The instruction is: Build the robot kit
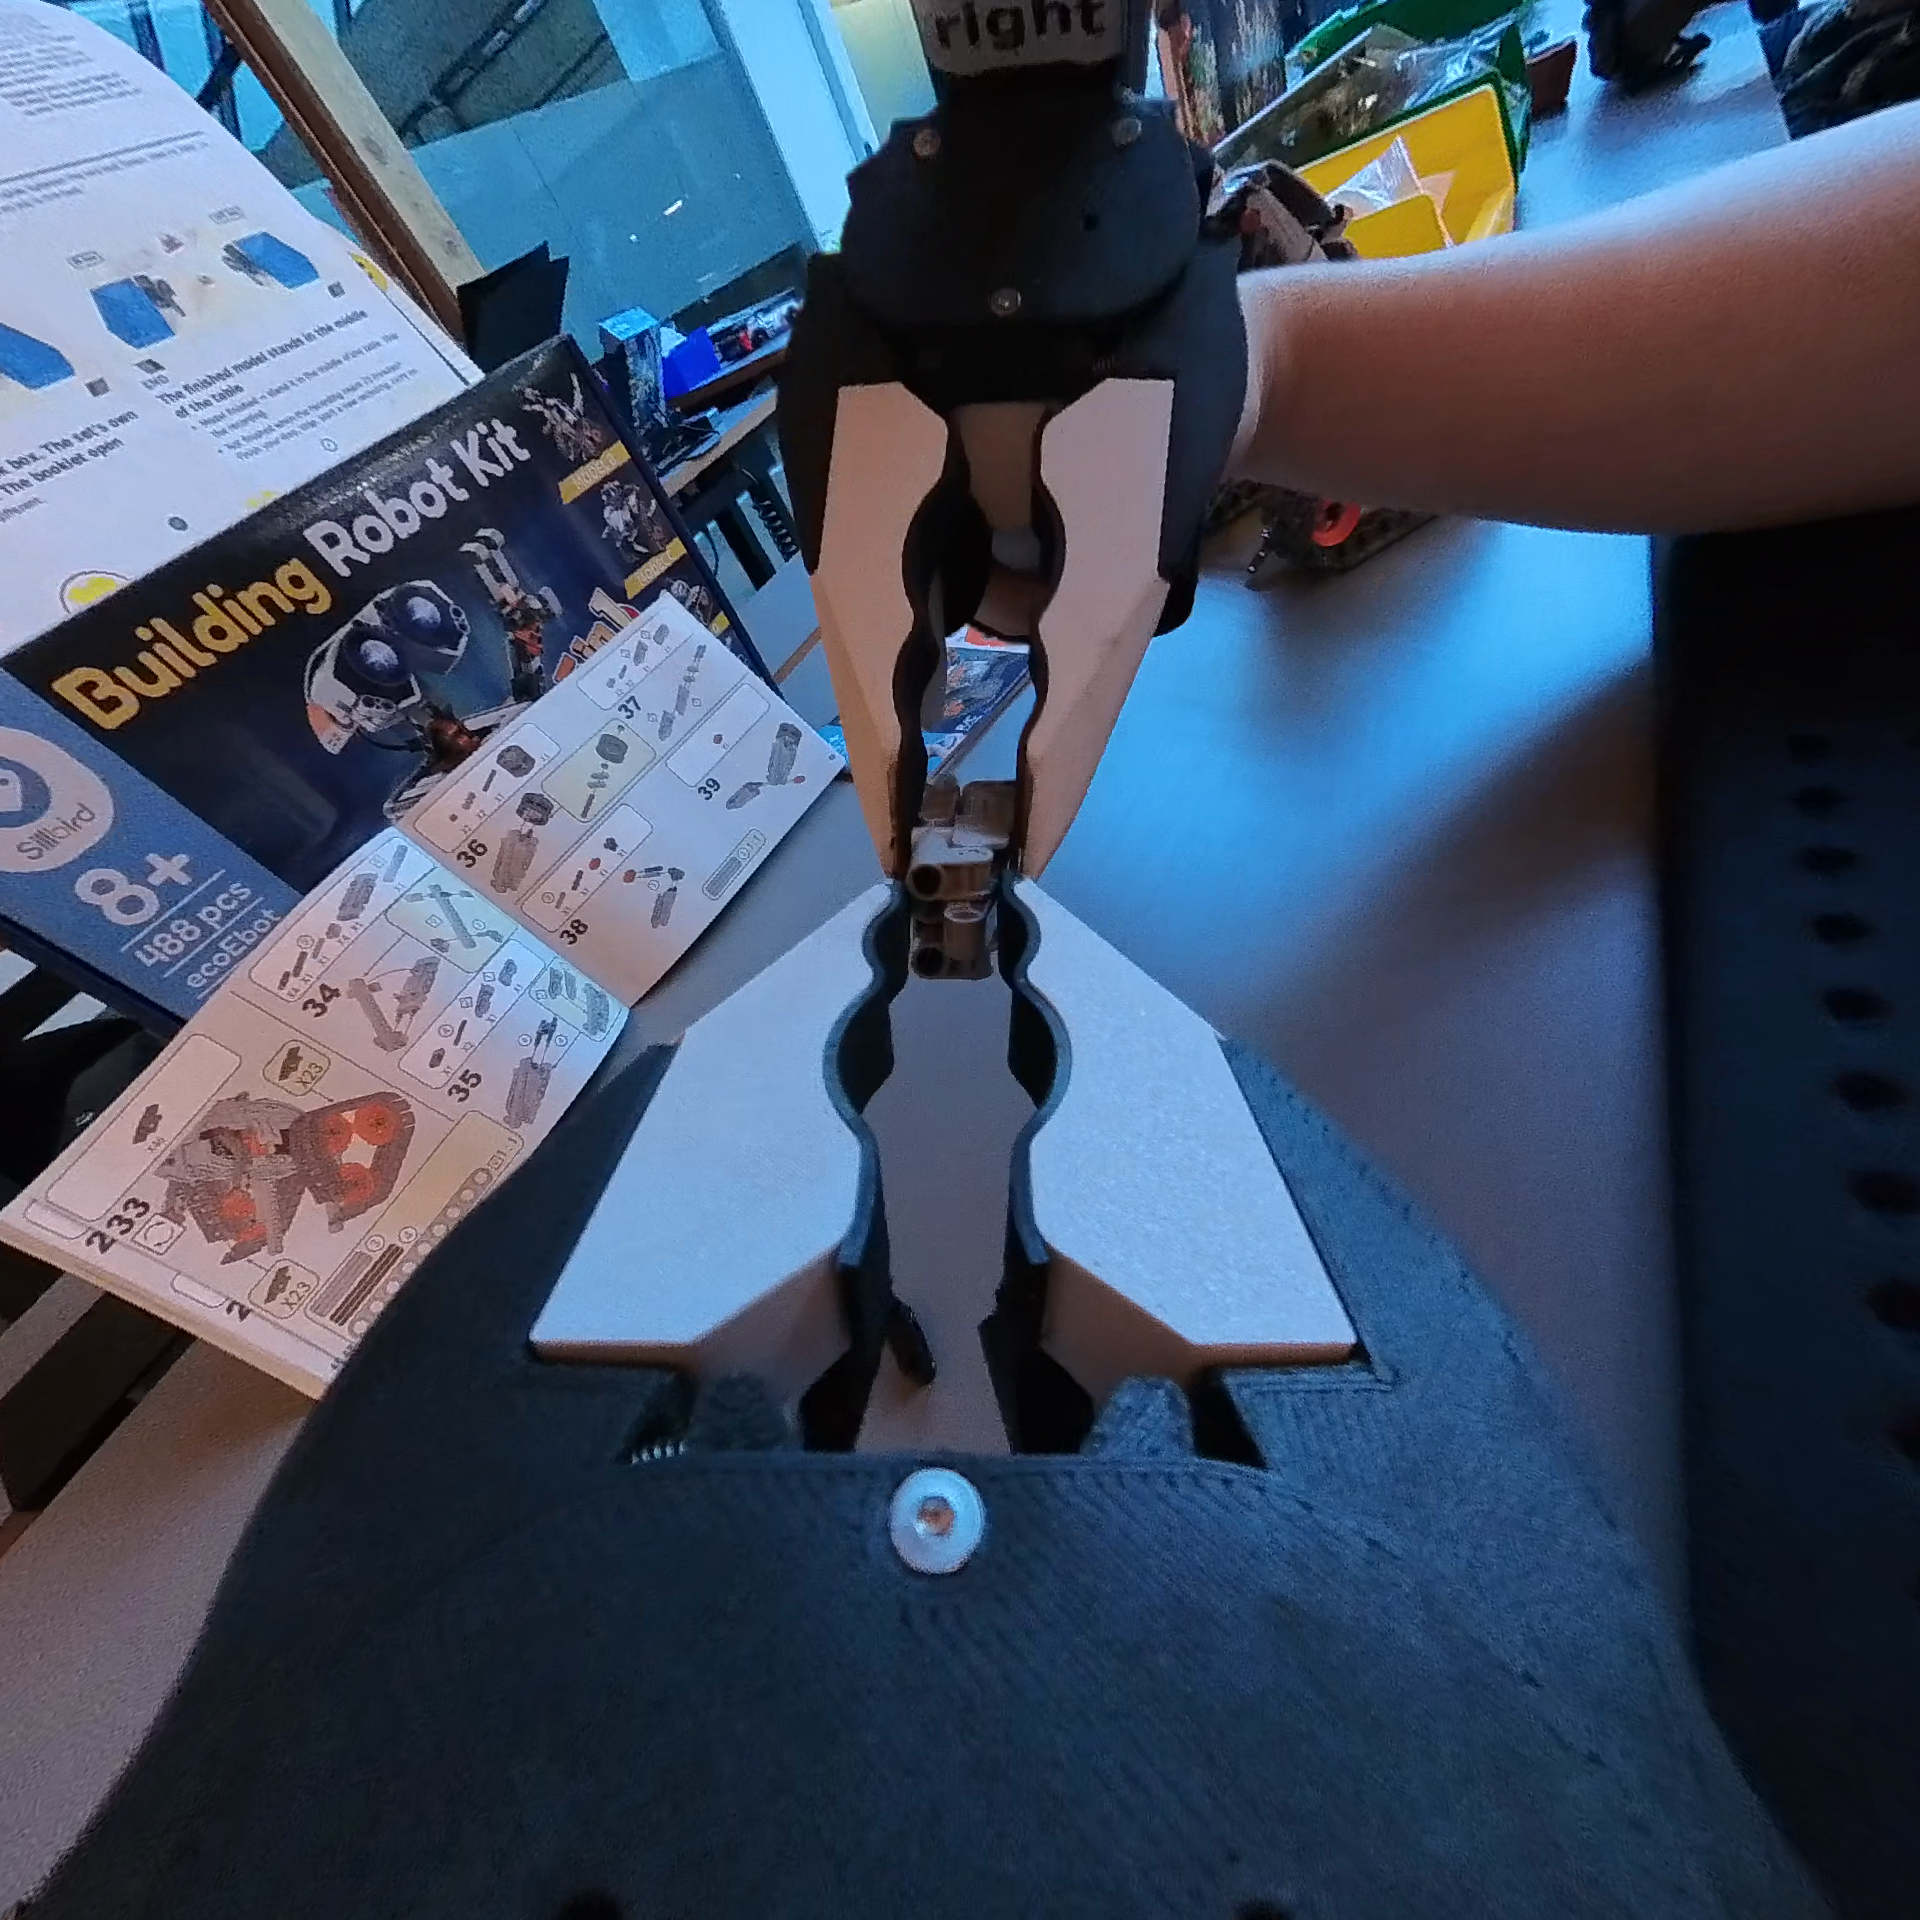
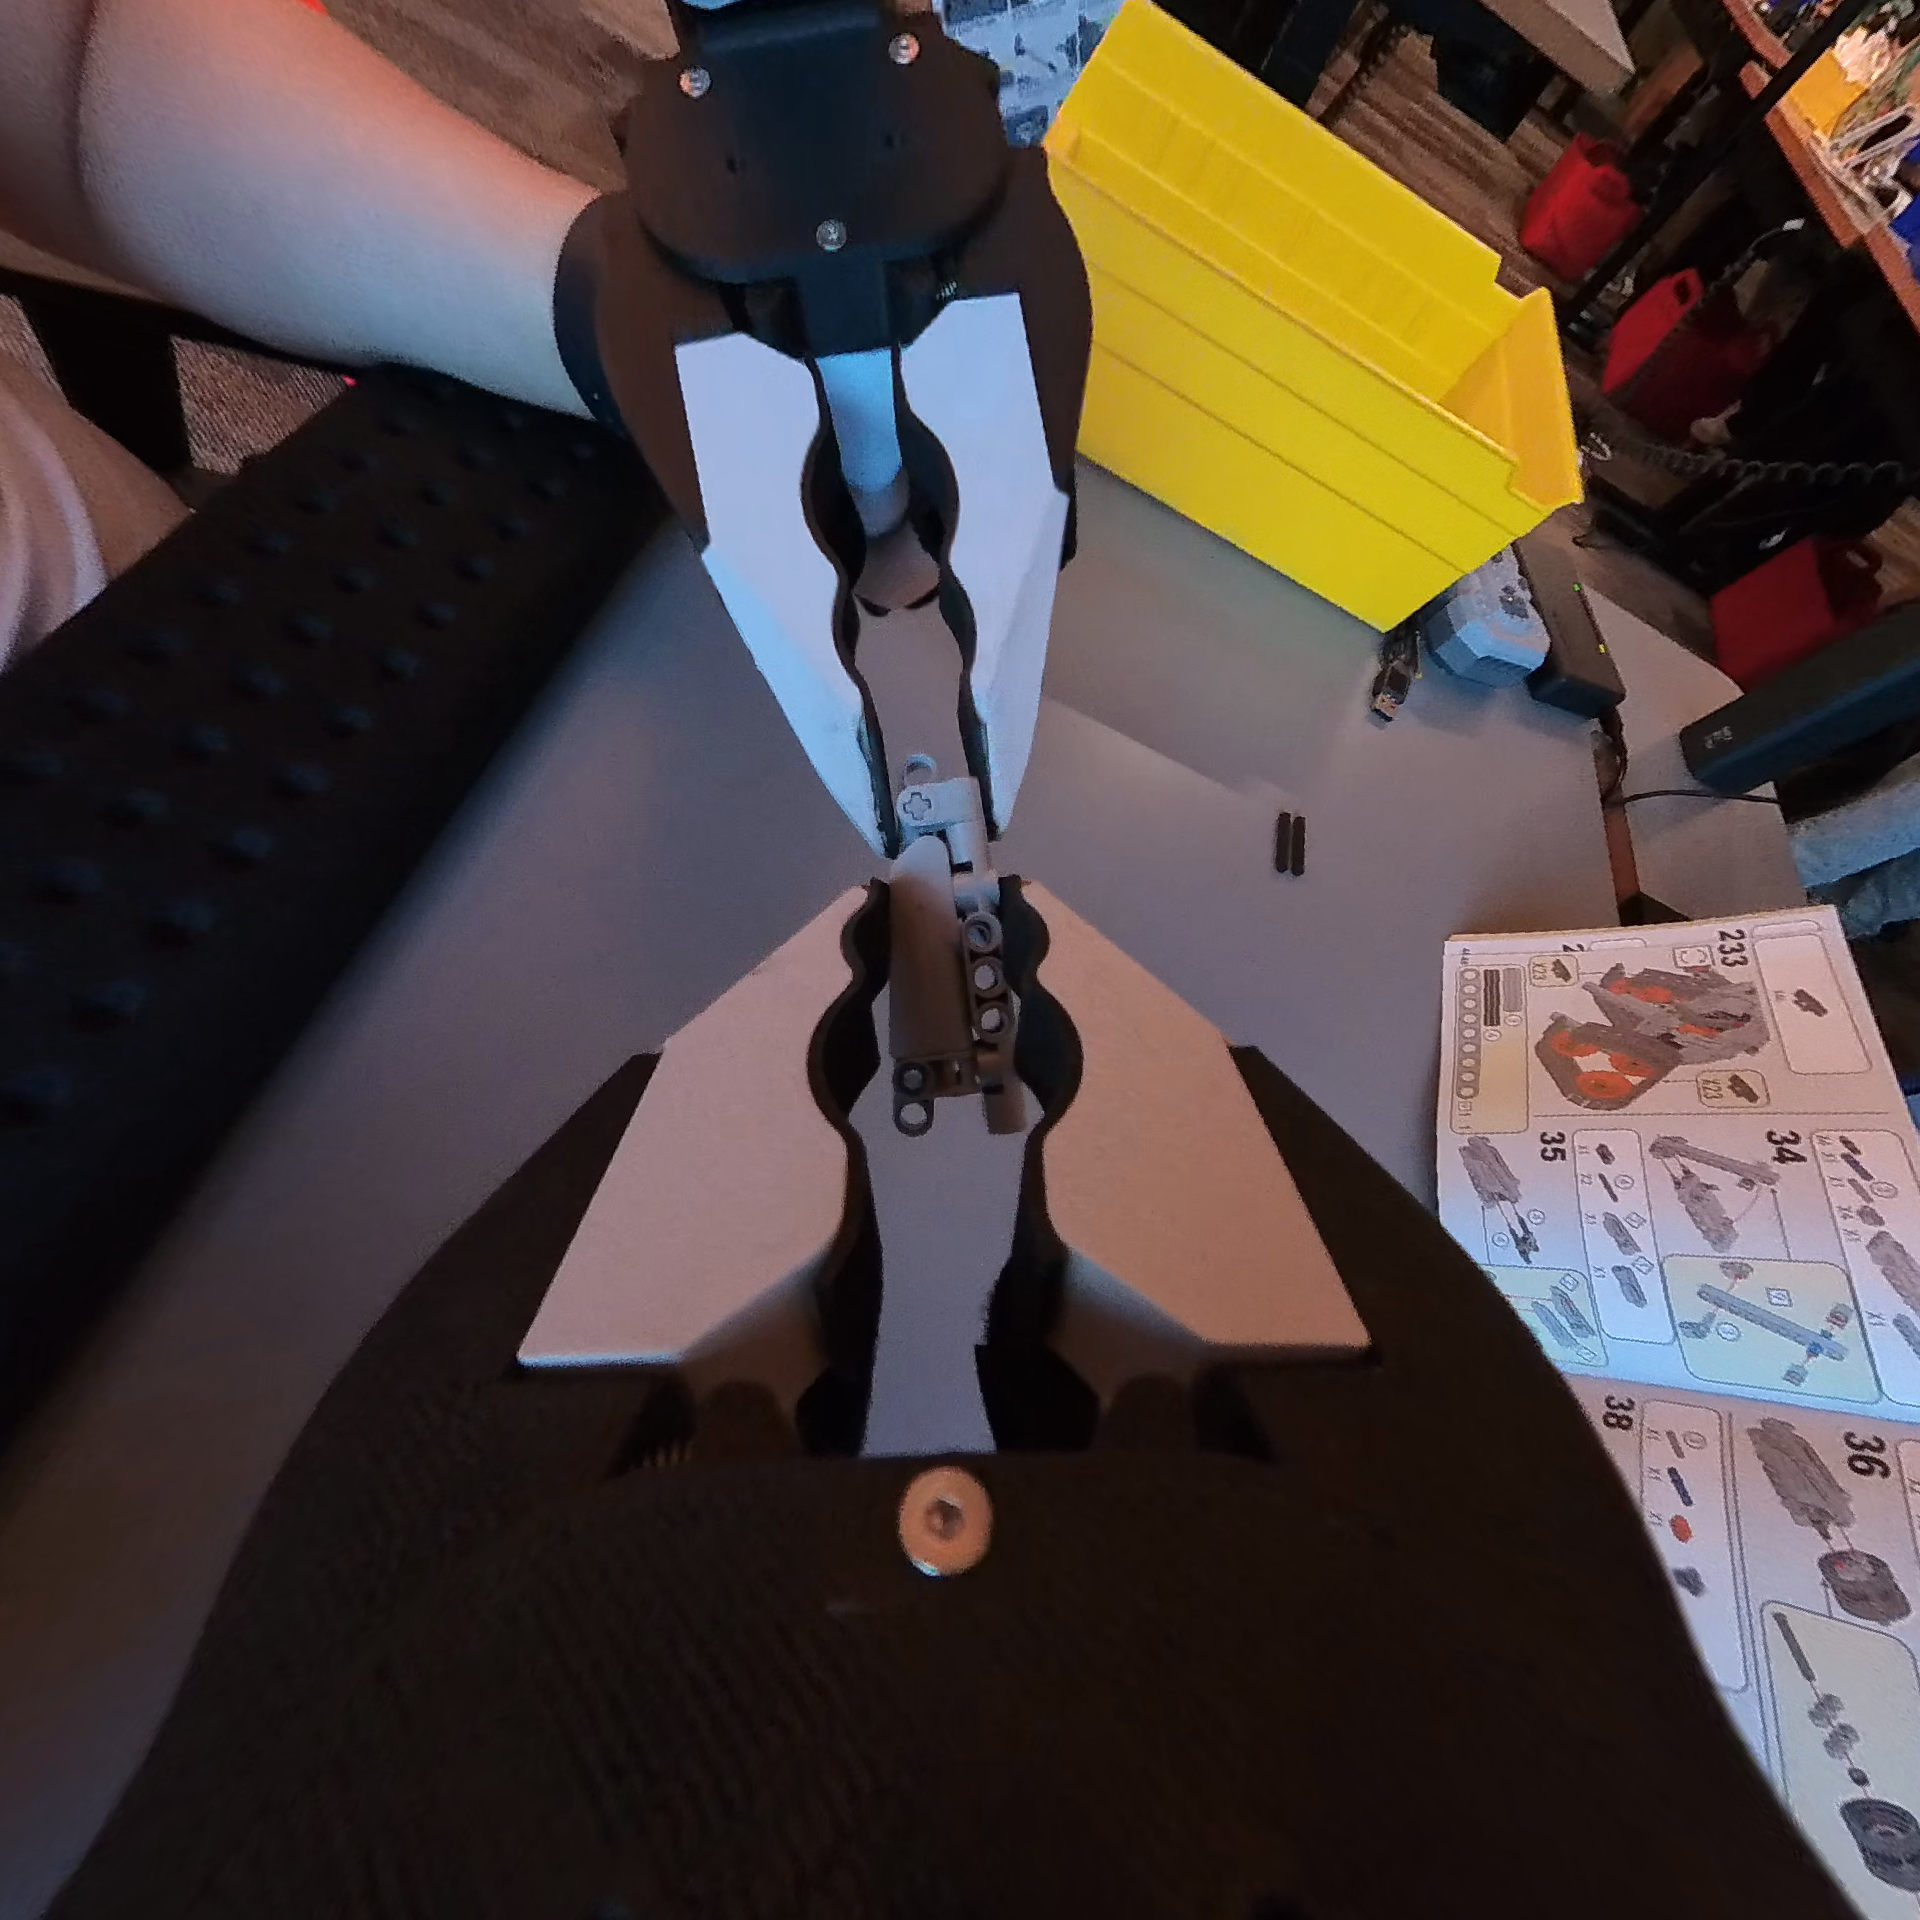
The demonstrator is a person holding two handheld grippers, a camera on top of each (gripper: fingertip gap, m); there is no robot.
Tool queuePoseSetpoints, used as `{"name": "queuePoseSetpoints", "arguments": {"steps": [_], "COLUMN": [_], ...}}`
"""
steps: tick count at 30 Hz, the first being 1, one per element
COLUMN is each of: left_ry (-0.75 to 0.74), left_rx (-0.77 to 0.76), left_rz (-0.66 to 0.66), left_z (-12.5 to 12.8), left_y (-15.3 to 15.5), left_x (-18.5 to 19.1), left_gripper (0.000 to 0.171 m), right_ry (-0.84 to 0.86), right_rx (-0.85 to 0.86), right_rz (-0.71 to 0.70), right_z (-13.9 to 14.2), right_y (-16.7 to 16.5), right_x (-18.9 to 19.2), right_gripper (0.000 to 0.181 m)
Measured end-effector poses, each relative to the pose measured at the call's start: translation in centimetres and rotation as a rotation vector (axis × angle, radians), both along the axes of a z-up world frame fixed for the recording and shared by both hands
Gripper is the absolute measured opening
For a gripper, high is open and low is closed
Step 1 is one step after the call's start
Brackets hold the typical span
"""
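My two grippers meet tip to tip above the grey table (image 2: pixel 1195 748). In the right wrist view, my right gripper (image 2: pixel 943 888) is shut on a long dark grey brick assembly (image 2: pixel 940 1013) with pin holes, lying between its fingers. My left gripper (image 2: pixel 940 836) comes from the top, shut on a small light grey connector piece (image 2: pixel 935 808) that touches the assembly's front end. In the left wrist view, my left gripper (image 1: pixel 954 891) holds the connector (image 1: pixel 945 925), and the right gripper (image 1: pixel 956 857) faces it with the assembly's end (image 1: pixel 966 816) showing.
An open instruction booklet (image 1: pixel 416 987) (image 2: pixel 1683 1143) leans on a dark blue kit box (image 1: pixel 312 623). A yellow bin (image 2: pixel 1299 343) stands on the table behind. Two small black pins (image 2: pixel 1289 842) lie on the table. A black perforated surface (image 2: pixel 260 727) borders the table edge. The tips of both grippers are at nearly the same place.
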State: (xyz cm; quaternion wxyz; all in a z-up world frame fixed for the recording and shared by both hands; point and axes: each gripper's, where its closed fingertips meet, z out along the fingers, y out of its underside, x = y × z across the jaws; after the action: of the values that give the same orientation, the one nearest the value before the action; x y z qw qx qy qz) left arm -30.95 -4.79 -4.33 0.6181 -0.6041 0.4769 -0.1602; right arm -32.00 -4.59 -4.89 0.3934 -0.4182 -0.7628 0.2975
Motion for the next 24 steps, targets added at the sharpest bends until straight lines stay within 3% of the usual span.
{"name": "queuePoseSetpoints", "arguments": {"steps": [24], "left_ry": [0.008], "left_rx": [0.009], "left_rz": [-0.039], "left_z": [0.4], "left_y": [-0.7], "left_x": [0.0], "left_gripper": [0.014], "right_ry": [-0.025], "right_rx": [0.087], "right_rz": [0.002], "right_z": [0.8], "right_y": [-0.9], "right_x": [0.1], "right_gripper": [0.02]}}
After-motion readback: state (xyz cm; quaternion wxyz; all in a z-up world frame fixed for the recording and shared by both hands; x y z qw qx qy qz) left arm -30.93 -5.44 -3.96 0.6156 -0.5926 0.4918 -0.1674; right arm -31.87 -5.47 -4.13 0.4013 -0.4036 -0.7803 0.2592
